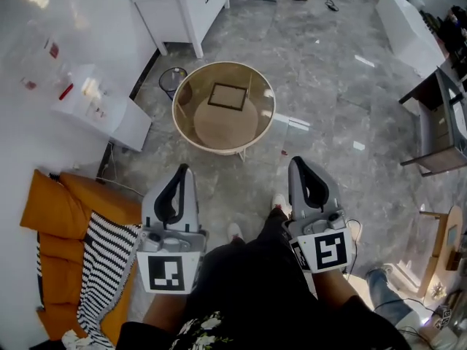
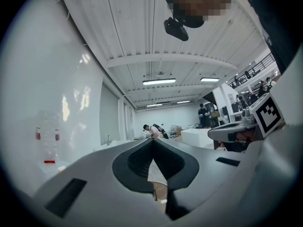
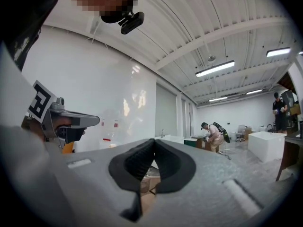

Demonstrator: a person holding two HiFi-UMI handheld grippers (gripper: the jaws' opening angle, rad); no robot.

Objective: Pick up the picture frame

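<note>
I see the picture frame (image 1: pixel 228 96) lying flat on the round table (image 1: pixel 177 119) in the upper centre of the head view, well apart from both tips and roughly between the lines they point along. My left gripper (image 1: pixel 182 169) and right gripper (image 1: pixel 298 162) sit at lower centre, each with its jaws pressed together on nothing. The table stands on a grey marbled floor (image 1: pixel 343 108). A white cabinet (image 1: pixel 182 6) is at upper left and an orange cushion (image 1: pixel 62 210) with a striped cloth (image 1: pixel 102 268) at lower left.

Grey marble floor (image 1: pixel 328 86), white cabinet (image 1: pixel 182 6), orange sofa (image 1: pixel 66 217), and ceiling strip lights (image 2: pixel 159 82).
</note>
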